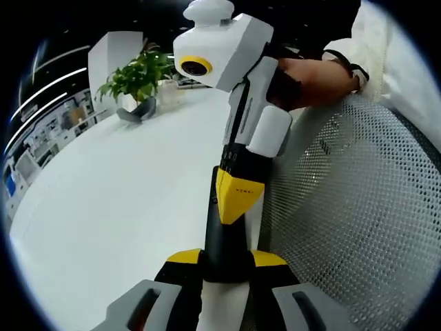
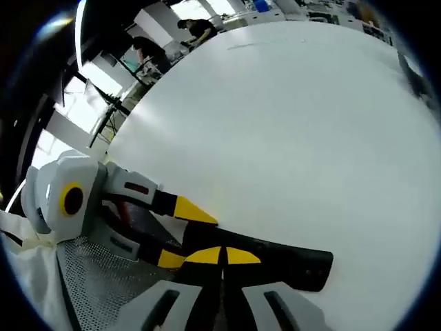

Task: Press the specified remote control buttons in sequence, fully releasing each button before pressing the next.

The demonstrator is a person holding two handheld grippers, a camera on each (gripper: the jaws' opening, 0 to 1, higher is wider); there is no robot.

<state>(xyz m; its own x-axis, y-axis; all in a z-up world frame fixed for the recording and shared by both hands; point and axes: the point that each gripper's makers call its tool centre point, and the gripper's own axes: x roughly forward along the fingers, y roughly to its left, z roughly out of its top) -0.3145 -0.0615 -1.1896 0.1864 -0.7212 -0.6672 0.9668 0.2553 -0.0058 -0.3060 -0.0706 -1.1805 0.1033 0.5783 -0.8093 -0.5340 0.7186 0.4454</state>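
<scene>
While the left gripper (image 1: 227, 258) clamps the remote (image 2: 275, 258) — right gripper (image 2: 222, 256) touches it.

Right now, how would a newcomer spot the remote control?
Find the white table, then the left gripper over it, by the mesh chair back. The long, slim black bar clamped between its yellow-tipped jaws is the remote control. It alone is all black, with the right gripper's shut yellow tip at its face.

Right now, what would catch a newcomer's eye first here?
The yellow-tipped tongs of both grippers meet over a black remote lying on the big white table. The left tongs clamp its end, and the right tongs close on it from above. A potted plant stands at the table's far edge.
</scene>
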